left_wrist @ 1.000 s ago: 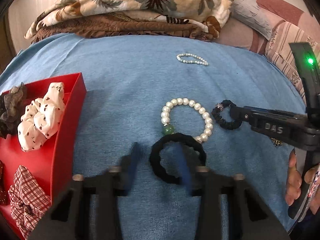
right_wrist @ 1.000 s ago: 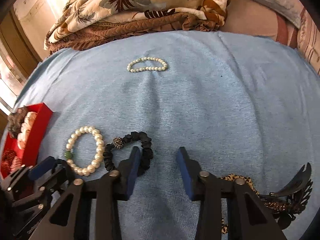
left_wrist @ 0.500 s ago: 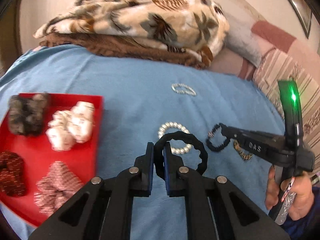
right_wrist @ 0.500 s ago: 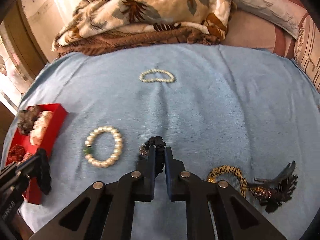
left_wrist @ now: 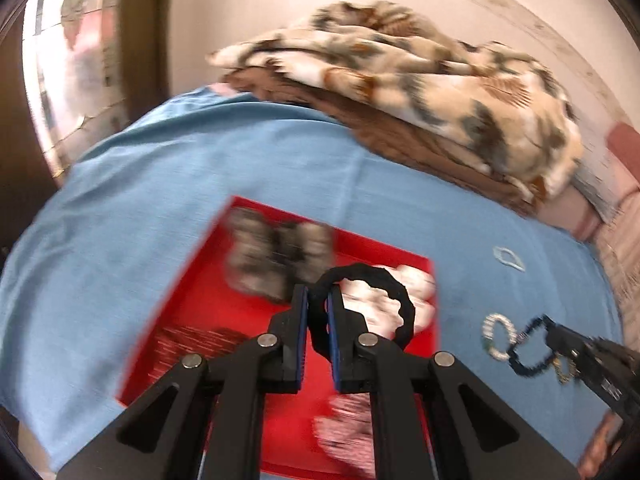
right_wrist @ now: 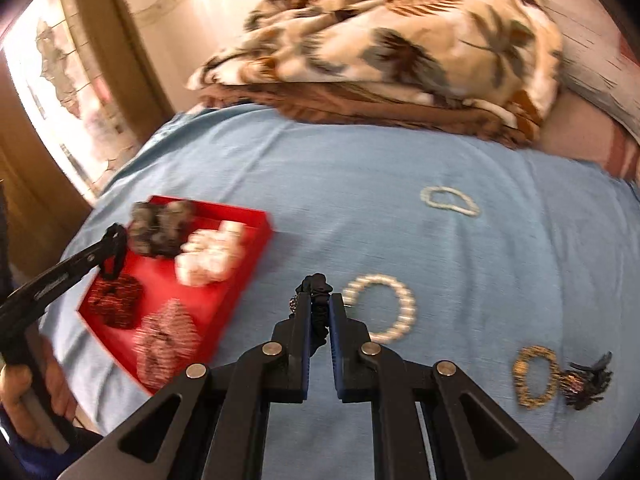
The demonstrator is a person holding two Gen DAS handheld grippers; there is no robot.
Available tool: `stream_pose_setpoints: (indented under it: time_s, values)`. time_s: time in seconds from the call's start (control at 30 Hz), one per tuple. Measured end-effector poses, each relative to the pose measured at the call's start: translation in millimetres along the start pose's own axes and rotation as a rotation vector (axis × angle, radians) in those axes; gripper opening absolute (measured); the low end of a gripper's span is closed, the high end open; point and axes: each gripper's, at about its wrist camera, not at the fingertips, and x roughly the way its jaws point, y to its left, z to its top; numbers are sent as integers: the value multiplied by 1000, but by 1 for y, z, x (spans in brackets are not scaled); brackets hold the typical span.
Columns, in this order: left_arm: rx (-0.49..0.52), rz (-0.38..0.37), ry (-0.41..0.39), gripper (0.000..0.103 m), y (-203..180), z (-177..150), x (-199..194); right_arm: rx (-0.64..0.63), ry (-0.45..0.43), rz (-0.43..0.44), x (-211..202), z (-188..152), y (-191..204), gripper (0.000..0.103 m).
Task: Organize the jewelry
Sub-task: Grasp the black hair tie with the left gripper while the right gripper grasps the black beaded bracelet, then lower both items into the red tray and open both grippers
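My left gripper (left_wrist: 317, 304) is shut on a black hair tie (left_wrist: 400, 304) and holds it above the red tray (left_wrist: 192, 300), which has several scrunchies in it. My right gripper (right_wrist: 319, 304) is shut on a black beaded scrunchie (right_wrist: 317, 285) and holds it above the blue sheet, right of the red tray (right_wrist: 240, 280). A big pearl bracelet (right_wrist: 402, 308) lies just right of the right gripper. A small pearl bracelet (right_wrist: 450, 202) lies farther back. The left gripper with its hair tie (right_wrist: 114, 254) shows over the tray in the right wrist view.
A gold ring-shaped hair tie (right_wrist: 536, 376) and a dark hair clip (right_wrist: 590, 380) lie at the right. A folded leaf-print blanket (right_wrist: 400, 48) lies at the back of the bed. The blue sheet (right_wrist: 360, 160) ends at the left by a wooden frame (right_wrist: 132, 48).
Both grippers closed on their hair ties and lifted them. The left gripper has swung left over the red tray; the right one has moved left toward the tray.
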Motion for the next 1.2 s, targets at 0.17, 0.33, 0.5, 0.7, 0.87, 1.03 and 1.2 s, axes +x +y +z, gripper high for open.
stream_pose_setpoints:
  time_s: [0.17,0.33,0.5,0.7,0.87,1.03,1.2]
  values:
    - [-17,96,51,9,42,9,26,-50,38,77,22,5,45,10]
    - [-103,66,124,9,75,5,55,-103,78,96,52,8,77,10]
    - [-141,52,167,9,86,3,71,-146,118,51,84,8,89,10]
    - [-118,62,165,22,78,4,74,-150,164,30,100,3,84,11]
    - [-107,38,132,48,72,4,62,-166,160,11,96,3,86,27]
    - [-105,9,73,62,69,2,46,-168,135,18,86,2,86,43]
    - [-125,4,21,63,67,5,34,-162,114,36,73,1,85,43]
